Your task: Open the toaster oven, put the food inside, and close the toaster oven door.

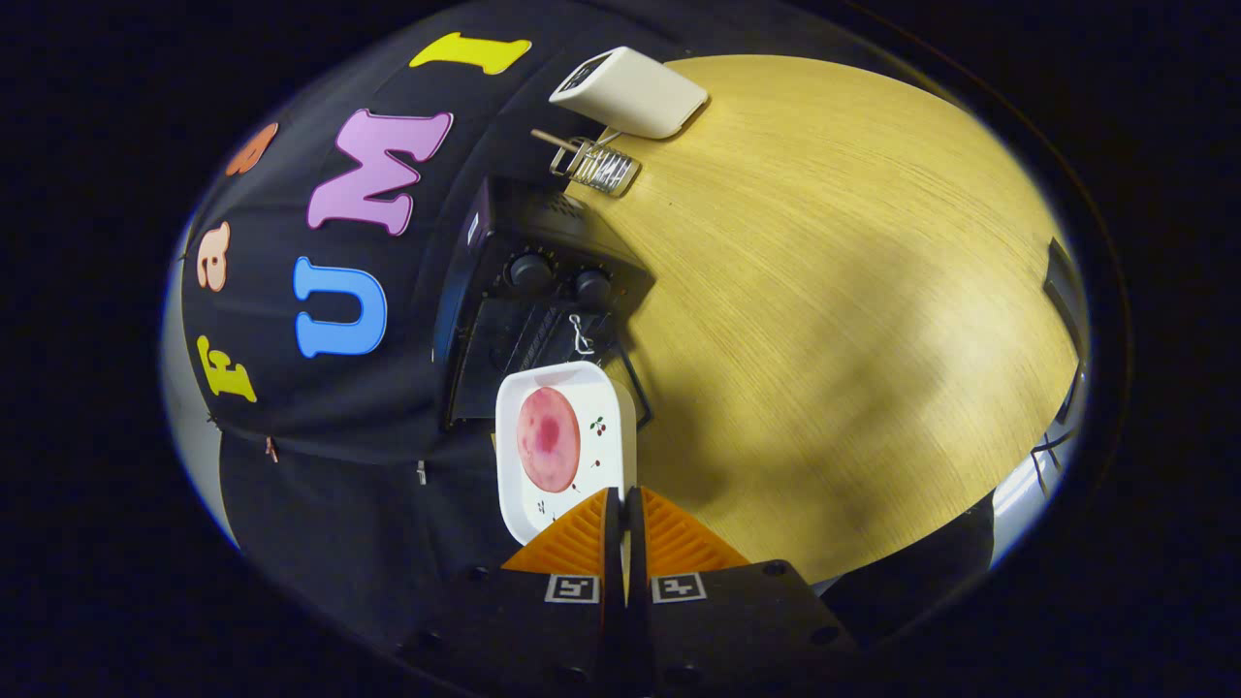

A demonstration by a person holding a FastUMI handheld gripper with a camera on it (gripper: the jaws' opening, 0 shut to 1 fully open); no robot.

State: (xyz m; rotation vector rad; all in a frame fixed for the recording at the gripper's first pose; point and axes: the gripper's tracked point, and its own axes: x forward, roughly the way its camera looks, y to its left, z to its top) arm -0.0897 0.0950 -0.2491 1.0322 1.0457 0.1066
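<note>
Pinched between both fingers of my claw (622, 523) is the near rim of a white square plate (565, 451) carrying a round pink slice of meat (548, 438), so I am clamped on the plate. Just beyond it stands the black toaster oven (533, 310), its door (494, 373) seemingly dropped open towards me. I judge the loading step is in hand: next I must slide the plate level into the cavity, then let go. Farther off on the yellow wooden worktop (824, 291) lie a wire rack (593, 167) and a white box (630, 92).
</note>
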